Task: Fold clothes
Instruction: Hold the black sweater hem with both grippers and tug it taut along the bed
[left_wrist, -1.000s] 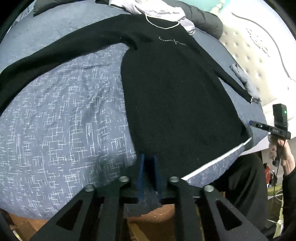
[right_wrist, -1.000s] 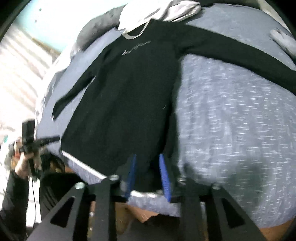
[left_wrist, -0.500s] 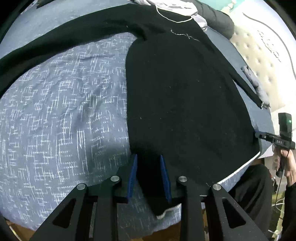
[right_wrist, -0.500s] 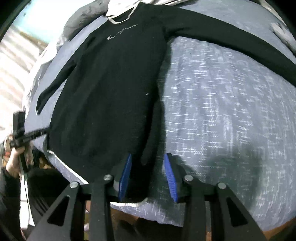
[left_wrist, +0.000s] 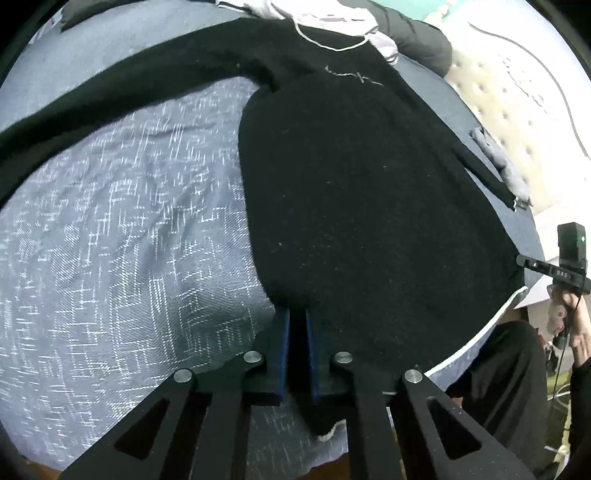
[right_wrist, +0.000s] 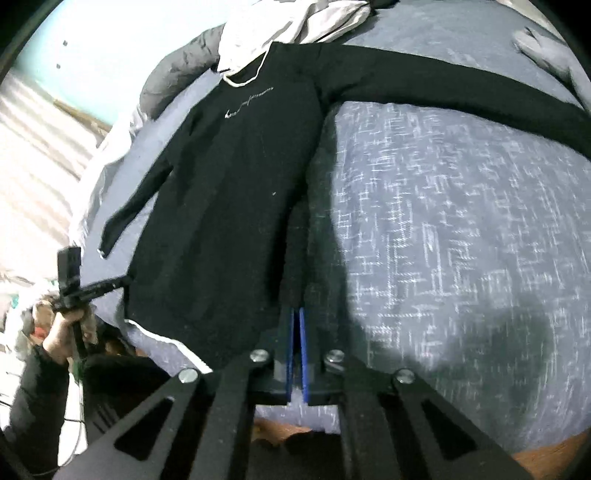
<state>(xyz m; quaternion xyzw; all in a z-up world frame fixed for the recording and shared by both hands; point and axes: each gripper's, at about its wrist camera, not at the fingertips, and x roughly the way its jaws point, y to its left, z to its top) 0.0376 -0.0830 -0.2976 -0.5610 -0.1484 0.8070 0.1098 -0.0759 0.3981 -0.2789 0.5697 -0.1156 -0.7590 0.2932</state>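
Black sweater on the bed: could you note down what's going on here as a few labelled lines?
garment: black sweater, long-sleeved, spread flat, sleeves out
surface: blue-grey patterned bedspread
left gripper: jaws just closed, pinching the sweater's hem corner
right gripper: jaws just closed on the sweater's other hem corner
behind collar: pale garment heaped at the neckline
stage: hem gripped, no fold made yet

We see the sweater spread flat on the bed, sleeves outstretched, other clothes behind its collar
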